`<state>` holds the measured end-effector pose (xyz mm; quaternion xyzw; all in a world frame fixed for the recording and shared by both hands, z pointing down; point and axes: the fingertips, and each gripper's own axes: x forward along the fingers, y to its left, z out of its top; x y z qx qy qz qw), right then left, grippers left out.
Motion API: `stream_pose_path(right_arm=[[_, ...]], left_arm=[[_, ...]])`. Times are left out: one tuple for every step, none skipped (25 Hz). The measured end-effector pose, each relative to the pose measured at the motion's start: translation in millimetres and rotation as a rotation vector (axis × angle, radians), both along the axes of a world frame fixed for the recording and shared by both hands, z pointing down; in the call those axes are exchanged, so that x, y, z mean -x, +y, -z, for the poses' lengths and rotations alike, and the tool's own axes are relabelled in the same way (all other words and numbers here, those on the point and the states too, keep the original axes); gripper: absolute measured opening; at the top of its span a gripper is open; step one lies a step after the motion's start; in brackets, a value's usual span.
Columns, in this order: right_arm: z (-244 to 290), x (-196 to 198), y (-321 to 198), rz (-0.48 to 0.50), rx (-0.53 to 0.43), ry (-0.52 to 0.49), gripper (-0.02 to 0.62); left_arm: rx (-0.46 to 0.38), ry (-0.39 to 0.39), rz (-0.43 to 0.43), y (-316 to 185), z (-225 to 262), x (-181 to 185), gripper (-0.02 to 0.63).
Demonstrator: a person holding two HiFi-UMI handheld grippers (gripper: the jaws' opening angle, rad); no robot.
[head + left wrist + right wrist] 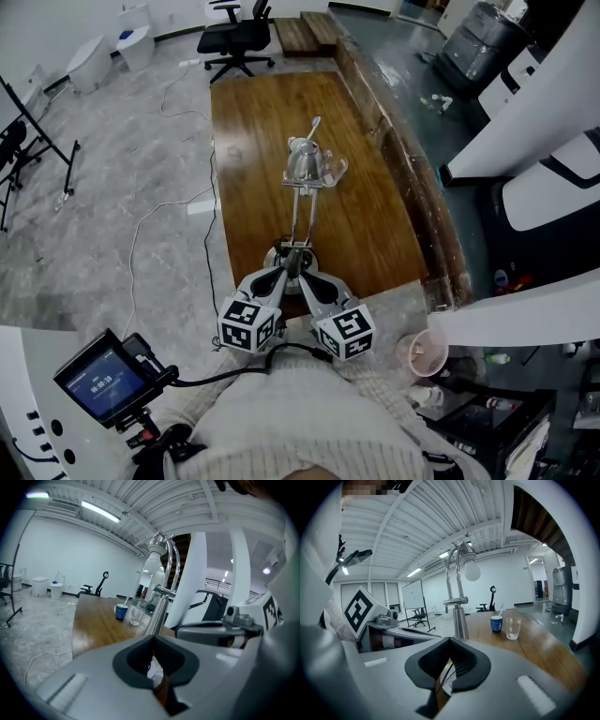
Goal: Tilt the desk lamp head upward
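A chrome desk lamp stands near the front edge of the wooden table [253, 141]. Its round base [277, 253] is close to me, its twin-rod stem [302, 211] rises away, and its head [303, 167] faces down. Both grippers meet at the base: my left gripper [286, 270] and right gripper [303, 275] are shut with nothing between the jaws. In the left gripper view the stem [158, 613] and head [157, 550] rise just beyond the shut left gripper [153, 640]. In the right gripper view the stem [460, 618] and bulb [472, 571] stand beyond the shut right gripper [449, 642].
A blue cup [497, 623] with a spoon and a clear glass [513, 628] stand on the table behind the lamp, under its head. A black office chair [236, 37] is past the table's far end. Cables lie on the floor at left. A pink cup [422, 352] sits near right.
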<state>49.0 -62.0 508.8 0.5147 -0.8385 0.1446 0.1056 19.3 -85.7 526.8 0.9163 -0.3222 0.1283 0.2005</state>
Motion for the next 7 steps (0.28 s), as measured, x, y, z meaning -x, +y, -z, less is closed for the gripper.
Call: stream_pose_path(right_arm=[[0.0, 0.2, 0.2, 0.003, 0.001, 0.002, -0.002], [-0.1, 0.3, 0.8, 0.005, 0.003, 0.004, -0.002], [-0.7, 0.2, 1.7, 0.007, 0.007, 0.007, -0.002], [-1.4, 0.0, 2.6, 0.008, 0.01, 0.007, -0.002], [-2.2, -0.4, 3.3, 0.008, 0.014, 0.007, -0.002], [-2.9, -0.9, 4.0, 0.007, 0.017, 0.006, -0.002], [-3.5, -1.4, 4.5, 0.006, 0.02, 0.005, -0.002]], left_arm=[[-0.003, -0.004, 0.001, 0.0, -0.2, 0.2, 0.008], [-0.006, -0.01, 0.002, 0.4, -0.7, 0.5, 0.008], [-0.009, -0.017, 0.003, 1.0, -1.2, 0.6, 0.008], [-0.011, -0.022, 0.005, 1.7, -1.4, 0.6, 0.008], [-0.013, -0.025, 0.005, 2.1, -1.2, 0.4, 0.008], [-0.013, -0.026, 0.006, 2.4, -0.9, 0.1, 0.008], [-0.012, -0.026, 0.006, 2.6, -0.4, -0.3, 0.008]])
